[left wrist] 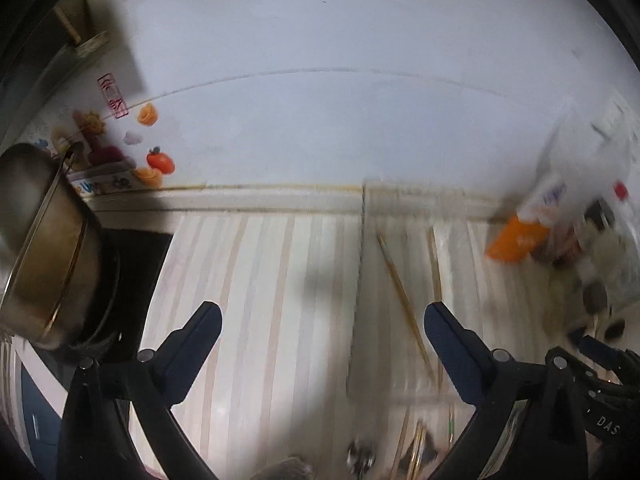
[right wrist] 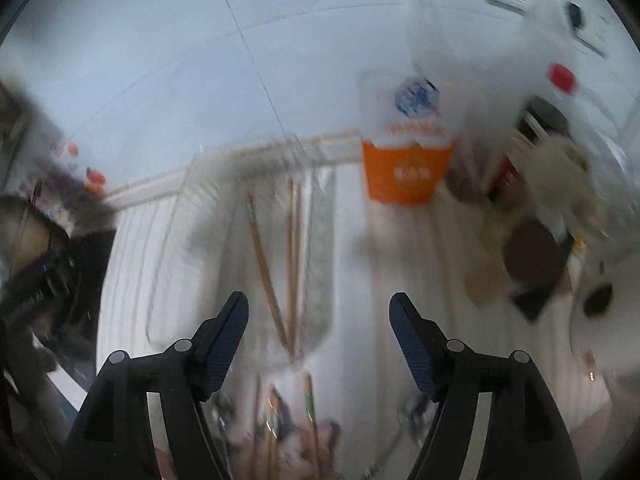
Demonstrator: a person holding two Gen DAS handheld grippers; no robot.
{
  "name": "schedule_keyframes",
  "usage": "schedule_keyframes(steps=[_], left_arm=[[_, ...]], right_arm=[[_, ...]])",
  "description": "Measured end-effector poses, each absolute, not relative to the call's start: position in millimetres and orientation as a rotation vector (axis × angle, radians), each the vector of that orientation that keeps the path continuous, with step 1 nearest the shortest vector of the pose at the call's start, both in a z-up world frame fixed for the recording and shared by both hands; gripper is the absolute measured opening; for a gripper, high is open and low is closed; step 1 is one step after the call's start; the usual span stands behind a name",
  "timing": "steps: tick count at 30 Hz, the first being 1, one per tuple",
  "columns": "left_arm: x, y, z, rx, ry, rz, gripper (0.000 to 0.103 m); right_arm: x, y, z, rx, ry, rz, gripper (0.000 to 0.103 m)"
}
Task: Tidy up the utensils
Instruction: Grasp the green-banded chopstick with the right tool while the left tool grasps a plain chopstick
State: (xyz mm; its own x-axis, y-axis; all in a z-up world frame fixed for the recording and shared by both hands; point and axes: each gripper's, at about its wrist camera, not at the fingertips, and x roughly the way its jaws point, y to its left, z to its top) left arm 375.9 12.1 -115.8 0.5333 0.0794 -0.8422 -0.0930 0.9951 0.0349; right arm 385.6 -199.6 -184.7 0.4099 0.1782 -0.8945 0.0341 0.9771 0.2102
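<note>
Wooden chopsticks (left wrist: 404,300) lie inside a clear plastic tray (left wrist: 362,264) on the striped countertop, just left of my left gripper's right finger; they show in the right wrist view (right wrist: 280,264) too, in the same tray (right wrist: 320,240). More utensils (left wrist: 416,448) lie blurred at the near edge, also in the right wrist view (right wrist: 288,420). My left gripper (left wrist: 322,320) is open and empty above the counter. My right gripper (right wrist: 319,310) is open and empty, right of the chopsticks. Both views are motion-blurred.
A steel pot (left wrist: 44,248) sits on a black stove at the left. An orange and white carton (right wrist: 404,160) and cluttered bags and jars (right wrist: 532,208) stand at the back right. A white tiled wall (left wrist: 320,80) runs behind.
</note>
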Motion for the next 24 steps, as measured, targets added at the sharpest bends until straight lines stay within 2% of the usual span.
schedule_keyframes(steps=[2,3,4,5,6,7,8,9,11,12,15,17,18,19,24], left_arm=[[348,8,-128,0.016,1.036,0.107,0.103],[336,6,-136,0.021,1.063,0.102,0.103],[326,5,-145,0.022,1.088,0.09,0.103],[314,3,-160,0.022,1.128,0.076,0.103],[303,0,-176,0.025,1.18,0.06,0.102],[295,-2,-191,0.027,1.223,0.044,0.097],[286,-5,-210,0.025,1.286,0.032,0.087],[281,-7,-223,0.017,1.33,0.018,0.084],[272,-10,-247,0.003,1.407,-0.011,0.067],[270,-12,-254,0.007,1.422,-0.011,0.063],[267,-14,-264,-0.01,1.442,-0.034,0.062],[267,-19,-265,-0.016,1.438,-0.062,0.062],[268,-23,-265,-0.018,1.437,-0.076,0.062],[269,-28,-266,-0.021,1.437,-0.093,0.062],[281,-52,-280,0.0,1.459,-0.15,0.048]], right_arm=[[356,-202,-203,0.217,1.202,0.088,0.068],[346,-202,-213,0.214,1.226,0.088,0.047],[335,-200,-228,0.216,1.267,0.096,0.033],[326,-198,-243,0.227,1.311,0.106,0.03],[317,-194,-262,0.24,1.361,0.123,0.029],[311,-191,-275,0.239,1.389,0.129,0.029],[305,-185,-289,0.23,1.417,0.136,0.029],[303,-181,-297,0.226,1.432,0.14,0.029],[299,-172,-315,0.226,1.465,0.162,0.029],[298,-166,-322,0.22,1.48,0.171,0.029],[296,-153,-337,0.158,1.516,0.182,0.029],[295,-150,-336,0.088,1.496,0.15,0.016],[295,-153,-335,0.086,1.502,0.136,0.007],[293,-157,-334,0.104,1.506,0.127,0.007],[287,-191,-328,0.145,1.534,0.059,0.007]])
